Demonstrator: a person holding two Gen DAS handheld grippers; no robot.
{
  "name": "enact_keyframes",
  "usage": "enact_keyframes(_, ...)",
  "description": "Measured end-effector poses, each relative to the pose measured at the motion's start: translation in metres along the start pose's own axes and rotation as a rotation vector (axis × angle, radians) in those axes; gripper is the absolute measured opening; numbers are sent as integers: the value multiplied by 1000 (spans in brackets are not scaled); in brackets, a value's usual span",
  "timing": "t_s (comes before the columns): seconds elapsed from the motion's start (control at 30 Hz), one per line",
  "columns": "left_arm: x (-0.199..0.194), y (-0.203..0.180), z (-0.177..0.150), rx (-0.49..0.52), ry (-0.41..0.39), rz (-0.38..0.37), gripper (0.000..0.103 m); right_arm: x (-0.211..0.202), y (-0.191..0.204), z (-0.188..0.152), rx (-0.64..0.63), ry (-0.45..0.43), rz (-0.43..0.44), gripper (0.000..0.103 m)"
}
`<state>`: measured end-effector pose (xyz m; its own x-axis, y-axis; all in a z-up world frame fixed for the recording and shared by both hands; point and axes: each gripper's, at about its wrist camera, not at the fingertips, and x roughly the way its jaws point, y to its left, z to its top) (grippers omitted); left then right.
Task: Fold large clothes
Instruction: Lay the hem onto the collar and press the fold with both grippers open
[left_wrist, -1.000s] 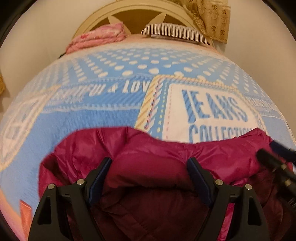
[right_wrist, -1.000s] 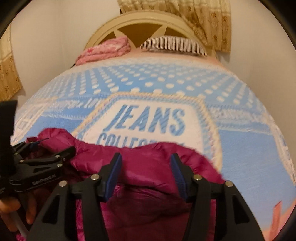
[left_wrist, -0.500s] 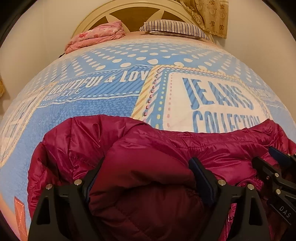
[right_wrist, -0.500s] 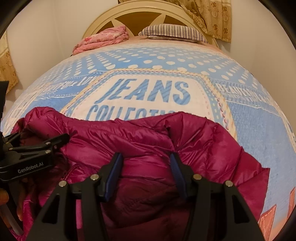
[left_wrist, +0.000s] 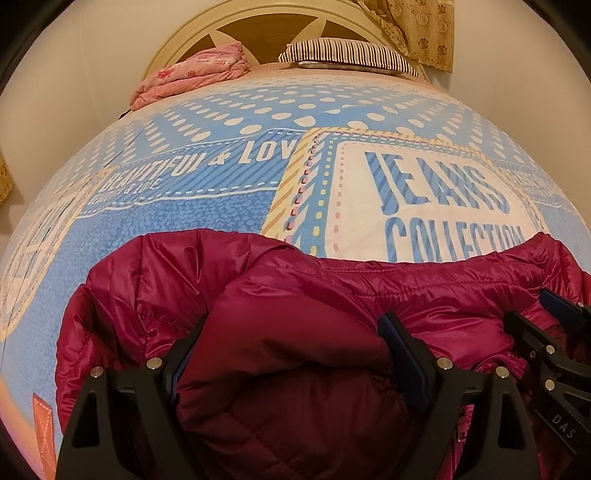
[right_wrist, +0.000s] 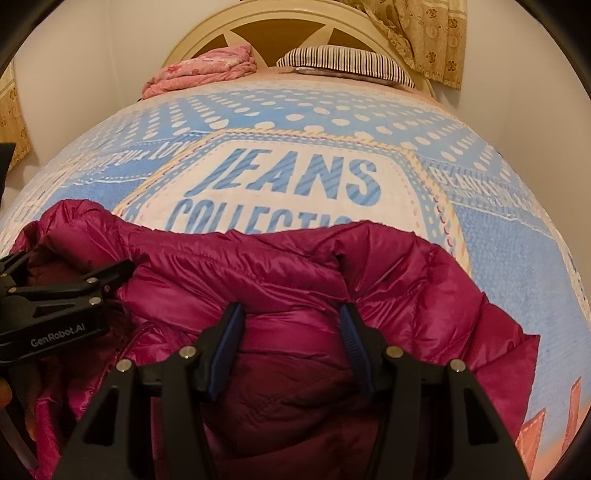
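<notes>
A magenta quilted down jacket (left_wrist: 332, 288) lies bunched across the near end of the bed; it also fills the lower right wrist view (right_wrist: 295, 266). My left gripper (left_wrist: 291, 332) has its jaws spread around a thick fold of the jacket, with fabric bulging between the fingers. My right gripper (right_wrist: 291, 321) holds another thick fold between its blue pads (right_wrist: 229, 332). Each gripper shows at the edge of the other's view, the right one (left_wrist: 554, 354) and the left one (right_wrist: 66, 291). The jacket's underside is hidden.
The bed carries a blue and white blanket (left_wrist: 221, 206) printed "JEANS COLLECTION". A pink folded quilt (left_wrist: 192, 74) and a striped pillow (left_wrist: 347, 55) lie by the cream headboard (right_wrist: 295, 26). White walls stand on both sides; a patterned curtain (right_wrist: 421, 37) hangs at the back right.
Both grippers have carried the jacket's fold forward and down onto the bed, so more jacket spreads out ahead of them. Over the last half second little has moved.
</notes>
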<state>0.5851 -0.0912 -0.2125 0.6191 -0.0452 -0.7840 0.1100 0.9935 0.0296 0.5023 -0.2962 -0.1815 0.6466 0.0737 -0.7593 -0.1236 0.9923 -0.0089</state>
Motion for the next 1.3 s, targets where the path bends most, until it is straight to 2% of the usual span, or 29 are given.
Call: enact_keyframes(1.3,2,-2,0,15,3,19,90,2,2,0,-24,2,-24,58)
